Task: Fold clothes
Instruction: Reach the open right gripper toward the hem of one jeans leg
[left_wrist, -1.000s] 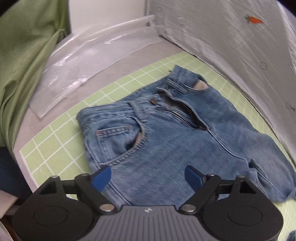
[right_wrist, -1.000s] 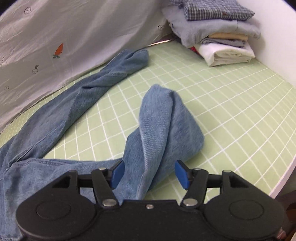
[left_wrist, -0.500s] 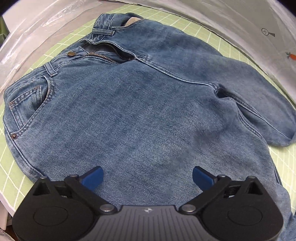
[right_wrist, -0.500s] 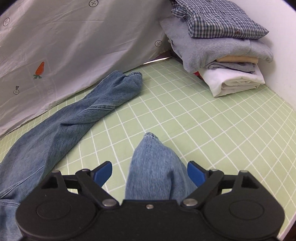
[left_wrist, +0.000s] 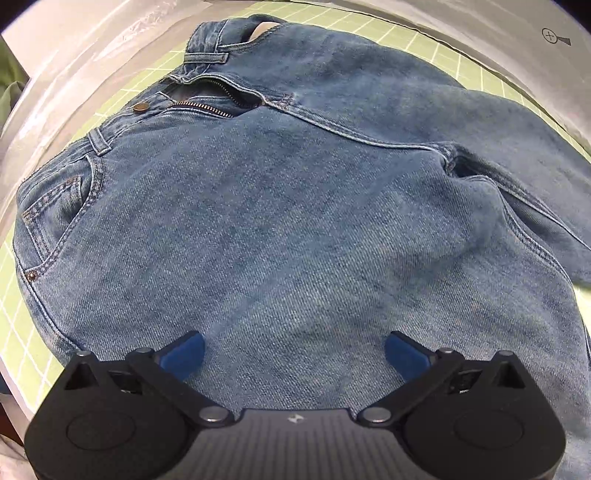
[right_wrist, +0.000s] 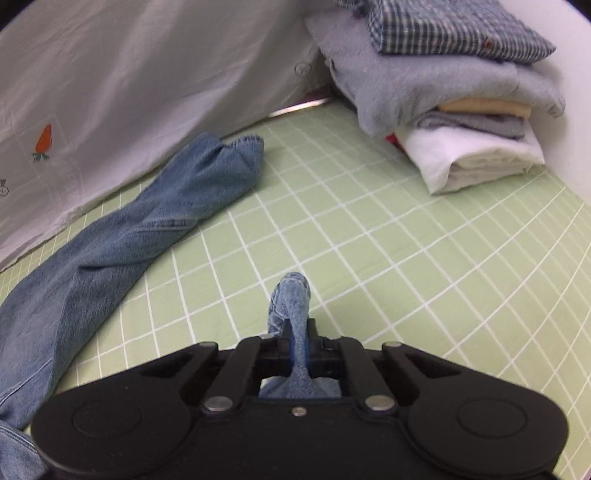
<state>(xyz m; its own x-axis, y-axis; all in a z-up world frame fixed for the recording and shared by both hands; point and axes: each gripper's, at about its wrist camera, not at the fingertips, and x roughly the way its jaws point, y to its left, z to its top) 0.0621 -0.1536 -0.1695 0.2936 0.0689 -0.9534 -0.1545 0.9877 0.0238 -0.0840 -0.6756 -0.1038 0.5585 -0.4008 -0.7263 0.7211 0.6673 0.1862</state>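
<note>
A pair of blue jeans (left_wrist: 295, 206) lies front side up on the green grid mat (left_wrist: 122, 77), waistband and open zipper at the far left. My left gripper (left_wrist: 293, 356) hovers low over the hip area, open, its blue pads spread wide with only denim beneath. In the right wrist view my right gripper (right_wrist: 297, 349) is shut on the end of one jeans leg (right_wrist: 291, 299), a bunch of denim sticking up between the fingers. The other leg (right_wrist: 147, 229) lies stretched along the mat (right_wrist: 388, 258) toward the back.
A stack of folded clothes (right_wrist: 454, 99) sits at the back right of the mat. A grey cloth with a small carrot print (right_wrist: 110, 74) hangs along the back. Clear plastic sheeting (left_wrist: 74, 55) lies past the waistband.
My right gripper has shut on the end of the near jeans leg. My left gripper has moved in low over the hip area of the jeans and stays open.
</note>
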